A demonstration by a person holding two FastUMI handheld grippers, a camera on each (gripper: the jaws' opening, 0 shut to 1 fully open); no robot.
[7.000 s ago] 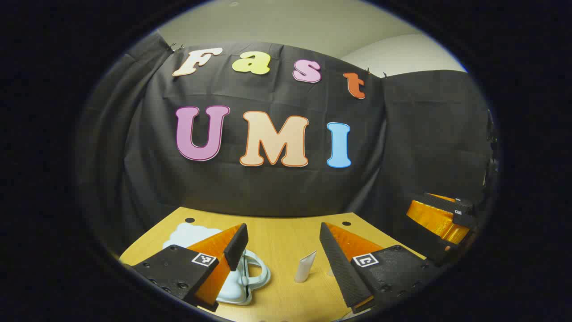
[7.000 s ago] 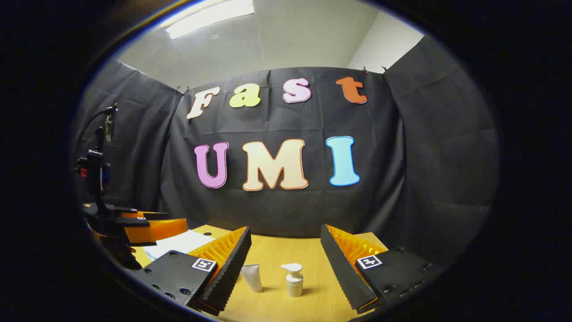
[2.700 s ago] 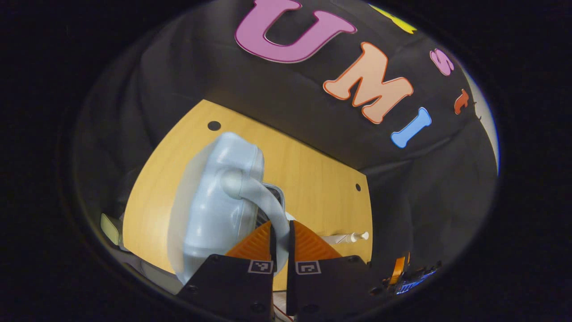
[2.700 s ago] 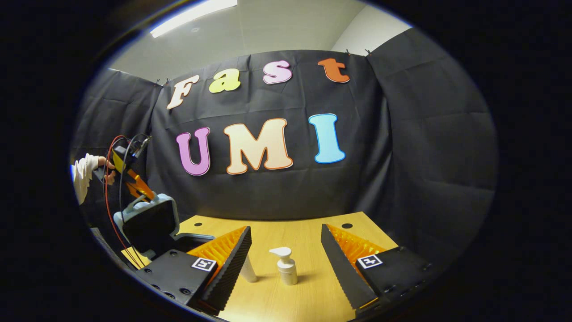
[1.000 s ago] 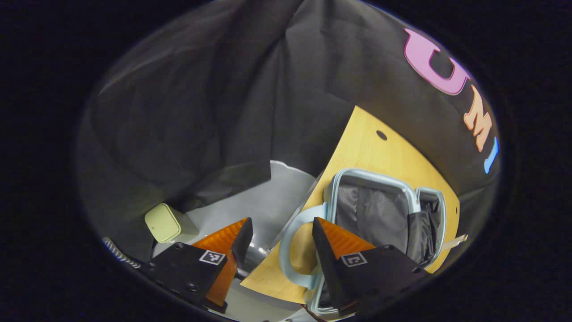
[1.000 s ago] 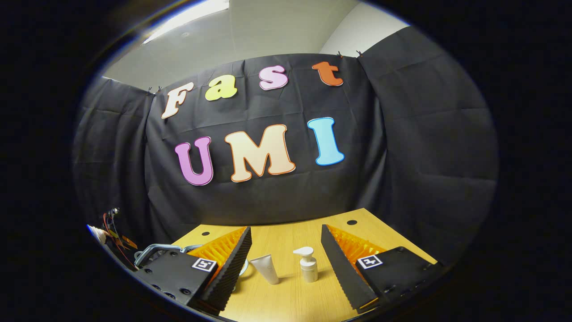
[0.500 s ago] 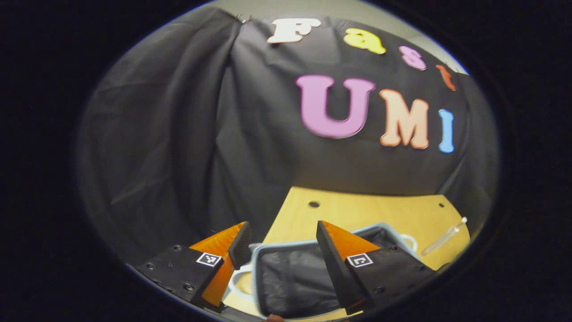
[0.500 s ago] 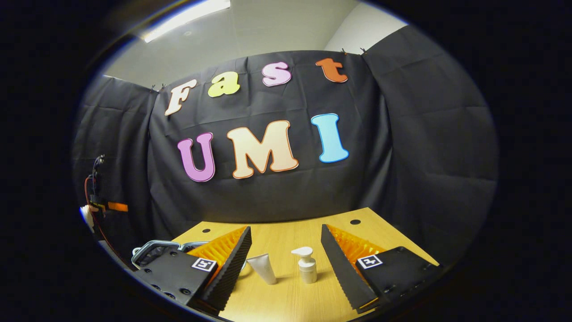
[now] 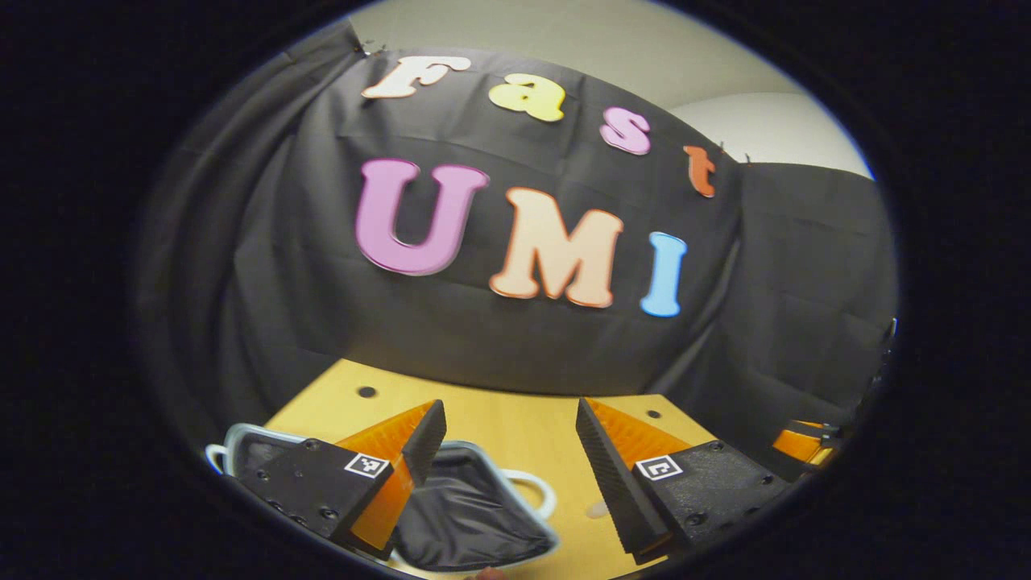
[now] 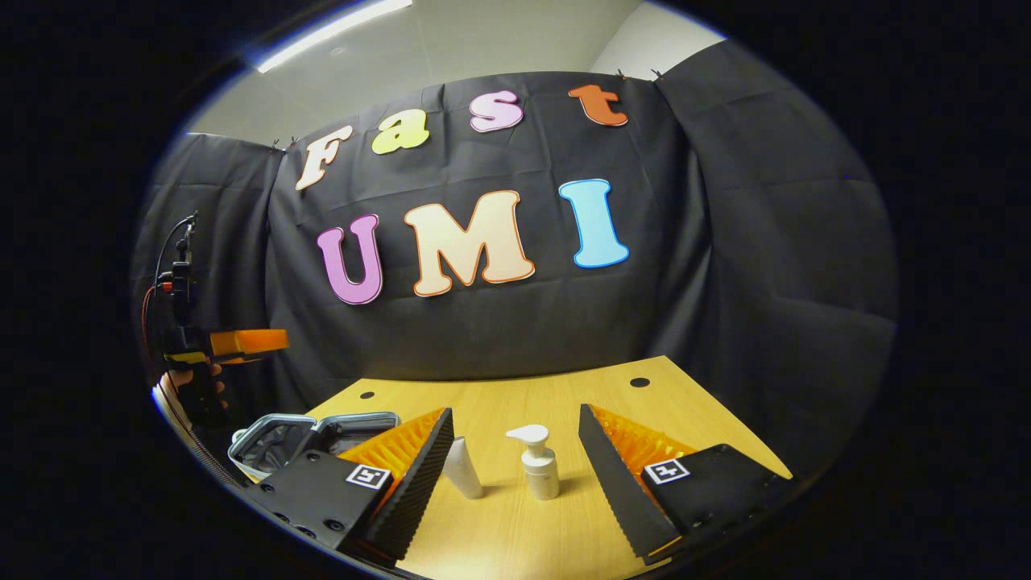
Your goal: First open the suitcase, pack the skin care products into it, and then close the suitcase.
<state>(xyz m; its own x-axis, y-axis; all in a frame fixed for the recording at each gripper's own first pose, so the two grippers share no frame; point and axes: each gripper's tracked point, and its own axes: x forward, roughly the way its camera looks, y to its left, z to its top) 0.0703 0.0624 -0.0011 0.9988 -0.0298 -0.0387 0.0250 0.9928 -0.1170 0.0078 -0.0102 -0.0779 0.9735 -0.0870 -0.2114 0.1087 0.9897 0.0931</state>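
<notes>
**Suitcase open, products on the table**

The wooden table [image 10: 564, 387] carries the pale-blue suitcase [image 9: 471, 515], lying open at its left end with dark lining showing. The left gripper [image 9: 507, 459] hovers above it, jaws spread, empty. The right gripper [image 10: 515, 467], also spread and empty, frames the pump bottle [image 10: 538, 463] and white tube [image 10: 465, 467]
</notes>
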